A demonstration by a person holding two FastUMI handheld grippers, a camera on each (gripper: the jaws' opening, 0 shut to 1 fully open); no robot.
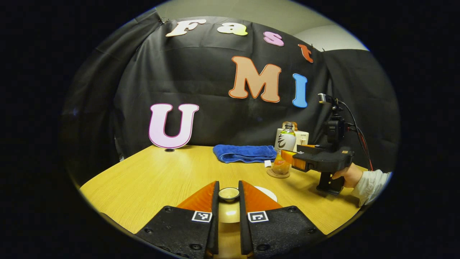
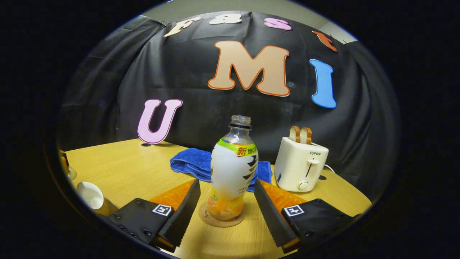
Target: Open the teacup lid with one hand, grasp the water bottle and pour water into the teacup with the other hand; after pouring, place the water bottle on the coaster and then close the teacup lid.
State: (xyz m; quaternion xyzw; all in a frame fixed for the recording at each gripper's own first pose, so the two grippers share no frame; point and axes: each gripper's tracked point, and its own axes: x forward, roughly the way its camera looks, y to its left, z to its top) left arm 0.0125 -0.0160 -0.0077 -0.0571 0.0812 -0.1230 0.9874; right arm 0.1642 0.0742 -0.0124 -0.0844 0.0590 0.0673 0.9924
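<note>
My left gripper (image 1: 228, 196) held the lid (image 1: 229, 194) | right gripper (image 2: 226, 201) wide around bottle (image 2: 233, 172) on coaster (image 2: 221, 218) | towel (image 2: 194, 163), toaster (image 2: 300, 163) with 2 bread slices behind.

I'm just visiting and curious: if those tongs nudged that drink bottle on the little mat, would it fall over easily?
Probably somewhat. The bottle is tall and narrow and stands on a small coaster, so a high push could tip it. Liquid shows only near its base, which should steady it and keep it light. It has no cap, so tipping would likely spill. The right tongs stand open around it.
</note>
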